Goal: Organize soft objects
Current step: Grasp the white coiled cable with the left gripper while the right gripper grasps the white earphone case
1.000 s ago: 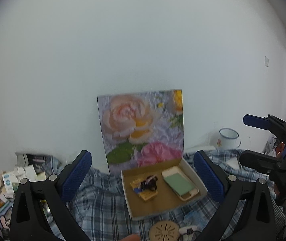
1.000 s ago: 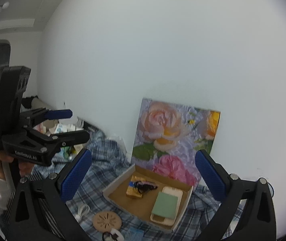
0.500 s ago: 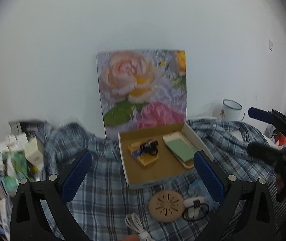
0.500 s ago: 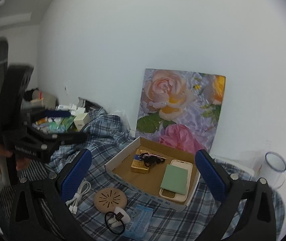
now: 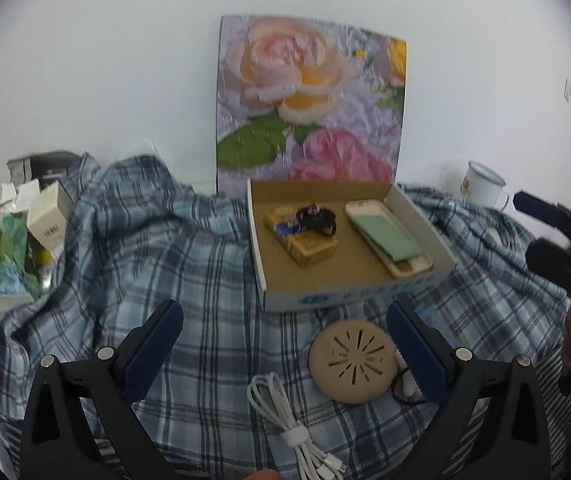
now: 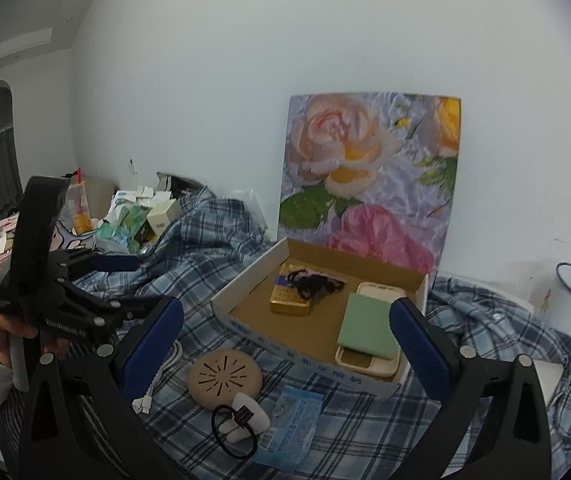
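Note:
An open cardboard box stands on a blue plaid cloth. It holds a gold packet, a black hair tie and a phone with a green cover. In front lie a round beige disc, a coiled white cable, a black hair loop and a blue packet. My left gripper and right gripper are both open and empty, above these items.
A rose picture leans on the white wall behind the box. A white mug stands at the right. Small boxes and packets are piled at the left.
Both views have tilted downward and moved closer to the cloth. The disc, cable and hair loop in front of the box have come into view. Both grippers stay open.

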`<state>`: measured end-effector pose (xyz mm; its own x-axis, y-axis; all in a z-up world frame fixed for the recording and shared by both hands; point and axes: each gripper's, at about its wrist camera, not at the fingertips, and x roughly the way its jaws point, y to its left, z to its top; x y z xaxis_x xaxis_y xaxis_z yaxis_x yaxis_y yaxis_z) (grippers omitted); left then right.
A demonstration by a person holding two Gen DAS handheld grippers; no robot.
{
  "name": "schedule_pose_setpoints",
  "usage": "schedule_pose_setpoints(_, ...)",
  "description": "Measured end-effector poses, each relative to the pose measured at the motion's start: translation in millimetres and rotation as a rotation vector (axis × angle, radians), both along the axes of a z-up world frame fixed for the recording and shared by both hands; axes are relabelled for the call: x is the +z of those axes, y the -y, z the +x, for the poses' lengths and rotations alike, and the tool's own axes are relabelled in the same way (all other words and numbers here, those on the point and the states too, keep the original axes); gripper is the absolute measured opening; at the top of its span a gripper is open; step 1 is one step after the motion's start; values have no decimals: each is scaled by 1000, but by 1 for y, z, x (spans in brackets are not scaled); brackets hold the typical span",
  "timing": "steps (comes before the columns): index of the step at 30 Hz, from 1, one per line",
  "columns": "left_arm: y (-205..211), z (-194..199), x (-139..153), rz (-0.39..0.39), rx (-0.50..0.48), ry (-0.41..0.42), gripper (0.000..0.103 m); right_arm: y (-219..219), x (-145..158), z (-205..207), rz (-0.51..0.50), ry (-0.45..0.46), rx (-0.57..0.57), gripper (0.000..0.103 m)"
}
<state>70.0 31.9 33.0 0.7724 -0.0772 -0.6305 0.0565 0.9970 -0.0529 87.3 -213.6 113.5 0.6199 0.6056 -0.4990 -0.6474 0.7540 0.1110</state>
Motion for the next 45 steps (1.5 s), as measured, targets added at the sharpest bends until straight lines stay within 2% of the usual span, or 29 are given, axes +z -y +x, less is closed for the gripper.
schedule_pose_setpoints(8, -10, -5, -31, -10, 16, -81, 101, -3, -21, 8, -25, -47, 11, 103)
schedule_pose_setpoints(12, -12, -6, -49, -36, 9, -142, 85, -5, -31, 11, -45, -75, 17, 103)
schedule_pose_setpoints(17, -7, -16, -57, -41, -25, -189, 73, -9, -40, 13, -73, -91, 22, 103)
schedule_pose_setpoints(21, 0, -30, -69, -42, -65, -253, 44, -11, -45, 14, -83, -100, 27, 103)
schedule_pose_setpoints(25, 0, -31, -73, -46, -56, -261, 38, -12, -50, 15, -85, -120, 36, 103)
schedule_pose_setpoints(27, 1, -30, -75, -48, -57, -265, 27, -14, -51, 14, -91, -119, 38, 103)
schedule_pose_setpoints(34, 2, -31, -78, -36, -63, -259, 24, -19, -51, 8, -120, -111, 77, 103)
schedule_pose_setpoints(39, 6, -38, -71, -7, -64, -205, 22, -28, -62, 1, -192, -127, 218, 102)
schedule_pose_setpoints(40, 7, -40, -69, -1, -68, -193, 22, -31, -66, 0, -210, -136, 242, 97)
schedule_pose_setpoints(41, 9, -42, -67, 3, -75, -179, 22, -32, -69, -2, -217, -140, 258, 89)
schedule_pose_setpoints(43, 10, -44, -65, 11, -76, -162, 22, -36, -75, -5, -221, -147, 292, 81)
schedule_pose_setpoints(45, 10, -47, -62, 11, -75, -145, 22, -41, -81, -7, -237, -151, 311, 80)
